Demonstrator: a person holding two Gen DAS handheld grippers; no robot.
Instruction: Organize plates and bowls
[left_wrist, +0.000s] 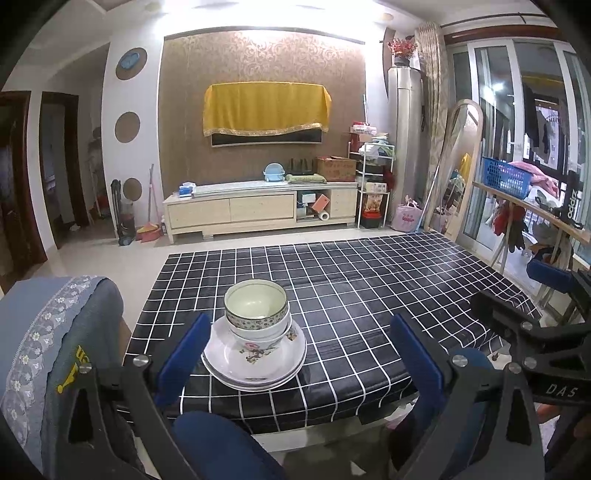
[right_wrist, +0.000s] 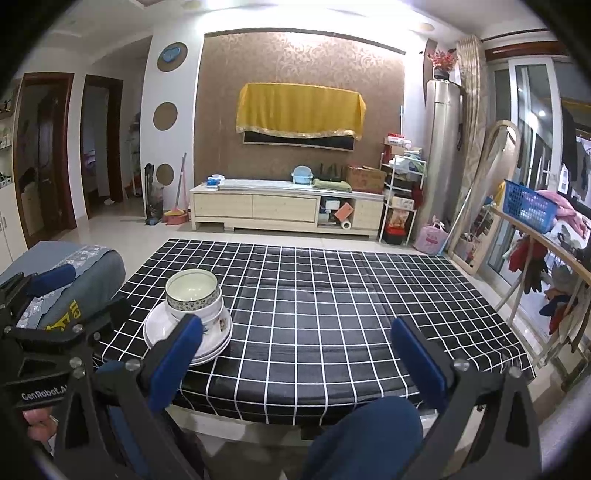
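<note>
Neatly nested bowls (left_wrist: 256, 314) atop stacked plates (left_wrist: 255, 363)

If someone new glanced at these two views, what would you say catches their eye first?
Probably the stack of white patterned bowls nested on white plates, alone near the front left of the black-and-white checked tablecloth. Next, both grippers' blue-padded fingers, spread wide and empty in the foreground. Behind, a yellow cloth draped over the wall screen stands out.

light: bright ceiling glare, blown out | focus: sharp | edges: strong fisheye bending, black corner vignette
</note>
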